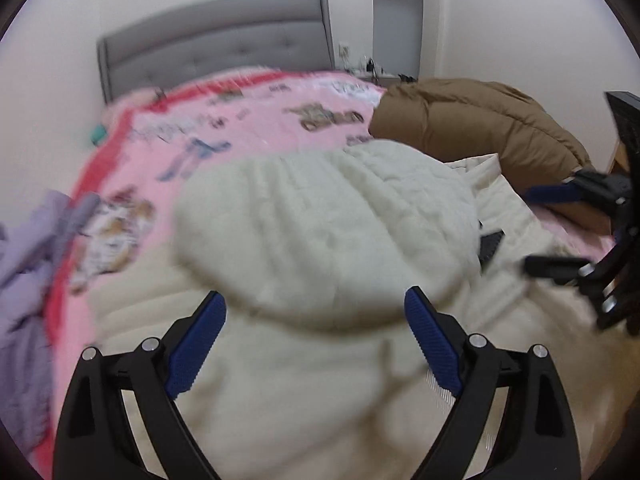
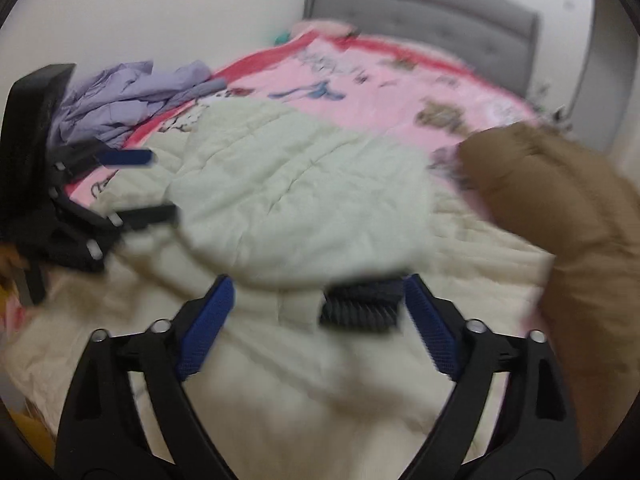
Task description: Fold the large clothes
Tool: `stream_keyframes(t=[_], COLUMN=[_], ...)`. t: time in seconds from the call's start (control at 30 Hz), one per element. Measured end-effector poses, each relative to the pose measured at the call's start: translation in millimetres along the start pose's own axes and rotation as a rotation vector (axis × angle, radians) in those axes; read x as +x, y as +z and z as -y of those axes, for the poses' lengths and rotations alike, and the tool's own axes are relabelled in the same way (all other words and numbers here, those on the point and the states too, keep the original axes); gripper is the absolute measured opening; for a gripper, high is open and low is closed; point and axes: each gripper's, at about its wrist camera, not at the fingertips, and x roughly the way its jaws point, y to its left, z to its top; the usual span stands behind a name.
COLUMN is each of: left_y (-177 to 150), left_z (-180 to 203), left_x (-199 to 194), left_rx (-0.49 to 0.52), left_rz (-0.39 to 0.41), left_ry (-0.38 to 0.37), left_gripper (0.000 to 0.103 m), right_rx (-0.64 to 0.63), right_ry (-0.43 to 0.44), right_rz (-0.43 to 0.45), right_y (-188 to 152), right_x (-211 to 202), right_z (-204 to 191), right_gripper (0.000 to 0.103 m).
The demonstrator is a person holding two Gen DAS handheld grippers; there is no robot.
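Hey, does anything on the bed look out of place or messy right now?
Yes: a lilac garment lies crumpled at the bed's edge, unfolded, and a small black ribbed object sits on the cream quilted coat; too blurred to identify.

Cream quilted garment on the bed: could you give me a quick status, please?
Both tongs, left and right, open, empty. Cream garment partly folded. Brown coat alongside.
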Motion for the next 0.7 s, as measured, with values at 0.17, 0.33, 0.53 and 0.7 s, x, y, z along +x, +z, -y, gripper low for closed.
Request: stream_keyframes(t=[0.17,0.33,0.53,0.7], left_y=[-66.7,-147.2,-214.5,-224.1], left_z=[-16.6,-30.0,-16.7,-18.6], left_x=[-82.1,-139.8,-164.4,-166.1], left_rx=[-0.04,-0.262,-0.442,-0.578], left_rz=[-0.092,-0.219,-0.318,-0.288], left_ry=[0.061,0.132,0.192,0.171], left_gripper=[0.091,0.093,0.093,0.093], right_rx=[0.011,0.121,0.312,0.518], right_ry=[-0.106,-0.147,-0.179,-0.136], right_rz=[-0.096,-0.201,-0.242,-0.198], right_y=[-67.1,-150.1,-208.1,-230.1], right_x=[-63.7,-113.2,-142.8,-150.5], right_z=[-1.5,2.7,24.2,51.9], right_gripper=[0.089,0.088,0.089,0.089])
